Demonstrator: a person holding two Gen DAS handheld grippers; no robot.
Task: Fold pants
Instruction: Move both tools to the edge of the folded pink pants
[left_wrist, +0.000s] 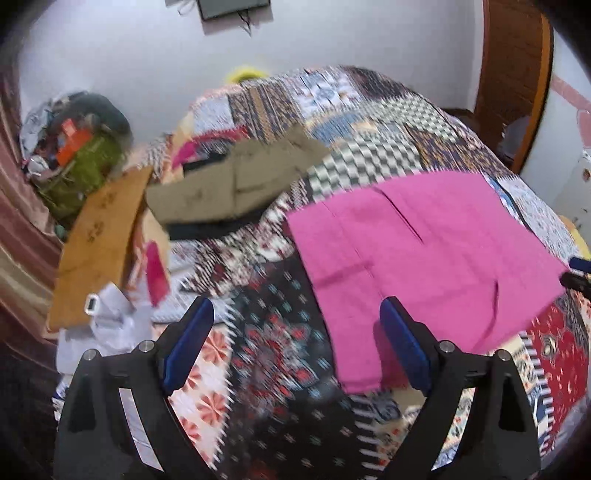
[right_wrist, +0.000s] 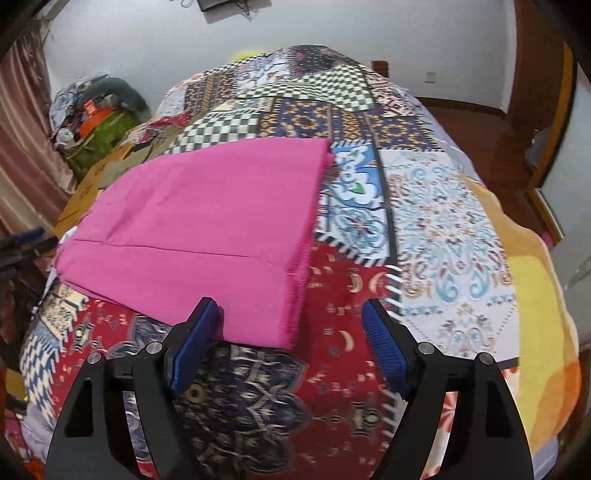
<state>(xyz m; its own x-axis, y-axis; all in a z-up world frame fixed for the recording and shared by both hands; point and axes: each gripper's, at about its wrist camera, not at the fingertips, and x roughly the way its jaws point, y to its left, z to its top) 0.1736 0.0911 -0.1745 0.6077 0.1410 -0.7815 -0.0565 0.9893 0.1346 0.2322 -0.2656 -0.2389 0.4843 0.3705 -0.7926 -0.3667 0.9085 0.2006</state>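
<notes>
Pink pants (right_wrist: 207, 229) lie folded flat on the patchwork bedspread (right_wrist: 436, 229), held by neither gripper. Left gripper (left_wrist: 295, 332) and right gripper (right_wrist: 288, 332) hover just above its near edge, jaws spread wide and empty. Olive garment (left_wrist: 236, 181) lies far left.

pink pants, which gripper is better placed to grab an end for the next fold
Probably the right. The right gripper is open with the near corner of the pink pants between its fingers. The left gripper, also open, frames mostly patchwork bedspread.
</notes>
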